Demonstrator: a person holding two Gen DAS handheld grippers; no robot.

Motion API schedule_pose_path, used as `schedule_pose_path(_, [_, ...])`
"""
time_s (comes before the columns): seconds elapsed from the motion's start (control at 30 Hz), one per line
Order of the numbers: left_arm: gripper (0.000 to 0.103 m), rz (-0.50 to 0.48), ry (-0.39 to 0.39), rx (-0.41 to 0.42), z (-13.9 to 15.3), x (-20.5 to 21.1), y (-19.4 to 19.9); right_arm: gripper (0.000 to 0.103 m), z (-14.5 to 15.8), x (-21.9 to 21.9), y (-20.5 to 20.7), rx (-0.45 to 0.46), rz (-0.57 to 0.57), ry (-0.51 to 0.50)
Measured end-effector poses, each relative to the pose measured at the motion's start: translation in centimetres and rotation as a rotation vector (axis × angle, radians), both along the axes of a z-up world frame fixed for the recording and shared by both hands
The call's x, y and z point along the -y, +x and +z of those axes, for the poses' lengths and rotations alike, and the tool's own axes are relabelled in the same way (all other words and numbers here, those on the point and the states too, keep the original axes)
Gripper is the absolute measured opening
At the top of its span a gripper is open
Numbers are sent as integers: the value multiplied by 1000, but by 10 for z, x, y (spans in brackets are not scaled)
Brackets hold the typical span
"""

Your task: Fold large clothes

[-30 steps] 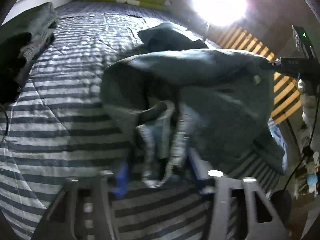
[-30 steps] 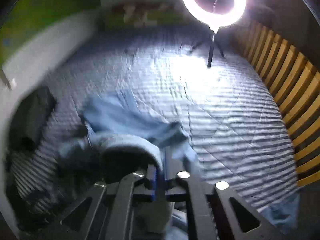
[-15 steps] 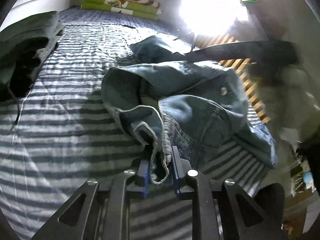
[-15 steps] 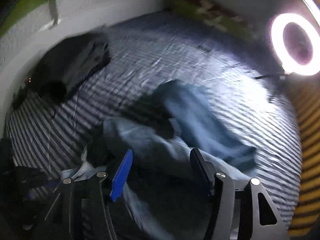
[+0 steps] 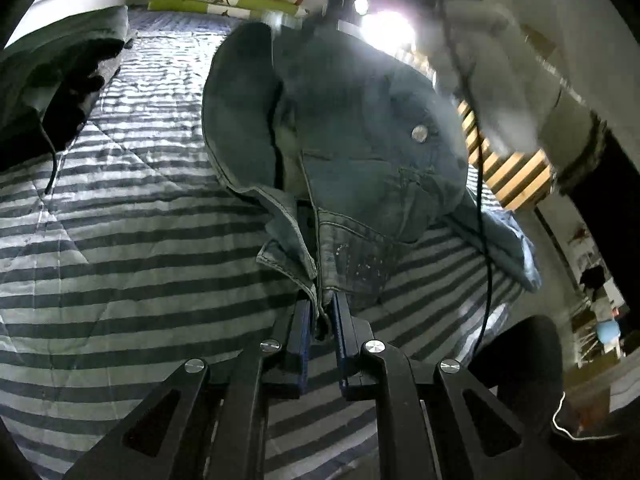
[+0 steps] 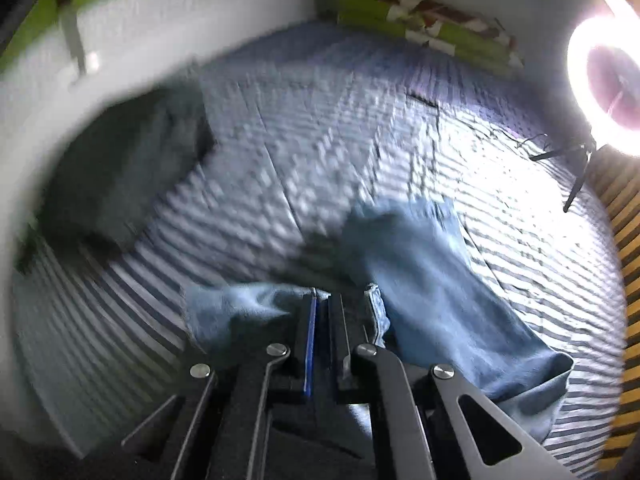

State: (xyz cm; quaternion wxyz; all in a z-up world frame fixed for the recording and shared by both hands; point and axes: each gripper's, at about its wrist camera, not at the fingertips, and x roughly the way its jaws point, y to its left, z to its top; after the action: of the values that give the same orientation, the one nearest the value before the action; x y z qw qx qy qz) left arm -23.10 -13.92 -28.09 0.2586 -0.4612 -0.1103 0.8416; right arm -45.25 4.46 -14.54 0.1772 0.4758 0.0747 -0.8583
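Up close in the left wrist view, the left gripper [image 5: 320, 312] pinches a stitched hem of the denim jacket [image 5: 360, 128], its jaws closing with the cloth between the blue pads. The jacket hangs raised above the striped bed cover [image 5: 120, 248], a metal button [image 5: 419, 134] showing on its front. A blurred sleeve [image 5: 500, 80] of the person crosses the upper right, and a dark garment pile [image 5: 52, 80] lies at the left edge of the bed.

Over in the right wrist view, blurred by motion, the right gripper [image 6: 322, 312] is closed down tight on an edge of the jacket [image 6: 432, 280], which trails rightward over the bed cover [image 6: 320, 140]. A ring light [image 6: 600, 80] glares at the right.
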Motion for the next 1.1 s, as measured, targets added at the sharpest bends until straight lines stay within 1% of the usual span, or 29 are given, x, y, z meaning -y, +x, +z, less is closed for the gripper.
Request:
schedule_pose_path(0.07, [12,12,-16,12,-1,4,-2,5,22,3,-2,-23,-2,-48])
schedule_pose_path(0.1, [13,22,-29,4,1,5,-1,5,30,6,-4,-37,-2,-67])
schedule_pose_path(0.13, [15,39,-40,-4,4,8,-1,0,38,8,-6,-66,-9,-89])
schedule_pose_path(0.17, [19,53,-38,-14,8,12,-2,0,50,7,-7,-139,-29,-101])
schedule_pose_path(0.2, [23,63,-25,-24,13,16,-3,0,56,13,-9,-167,-42,-72])
schedule_pose_path(0.23, [25,77,-14,-31,18,18,-5,3,58,15,-14,-174,-53,-28])
schedule_pose_path(0.27, [29,87,-3,-38,23,22,-7,5,58,15,-17,-147,-45,-24])
schedule_pose_path(0.33, [31,103,23,-47,31,29,-12,17,54,10,-16,-78,-9,-63])
schedule_pose_path(0.37, [31,107,25,-48,33,31,-14,19,51,6,-10,-53,-2,-71])
schedule_pose_path(0.43, [32,132,17,-55,37,37,-18,30,38,-1,7,2,39,-65])
schedule_pose_path(0.47, [32,145,21,-56,38,41,-21,33,26,-6,20,46,60,-74])
schedule_pose_path(0.5, [33,165,27,-54,38,46,-24,39,13,-10,33,93,72,-85])
schedule_pose_path(0.53, [33,183,32,-50,38,53,-28,44,0,-10,42,130,87,-95])
schedule_pose_path(0.57, [34,200,36,-45,37,59,-30,45,-16,-12,57,181,119,-102])
schedule_pose_path(0.6, [34,226,41,-33,35,67,-32,47,-32,-9,74,208,150,-83])
schedule_pose_path(0.63, [34,243,46,-27,34,71,-34,50,-49,-4,87,206,169,-32])
schedule_pose_path(0.7, [34,271,68,-9,30,81,-37,54,-77,5,99,199,187,63])
schedule_pose_path(0.8, [34,296,49,-1,26,87,-40,57,-113,12,107,239,164,116])
schedule_pose_path(0.87, [34,300,47,2,26,88,-40,57,-124,15,111,223,160,138])
schedule_pose_path(0.9, [34,303,51,2,27,88,-41,54,-125,14,114,214,151,137])
schedule_pose_path(0.93, [34,303,53,-1,28,88,-40,33,-123,13,115,211,143,137])
schedule_pose_path(0.97, [34,303,51,-3,29,87,-41,19,-121,11,118,213,131,147])
schedule_pose_path(1.0, [34,305,48,-6,30,86,-41,10,-116,7,122,217,126,129])
schedule_pose_path(1.03, [34,305,46,-9,32,85,-41,9,-109,3,126,204,118,109])
schedule_pose_path(1.1, [34,308,46,-14,34,85,-40,8,-85,-10,138,148,93,78])
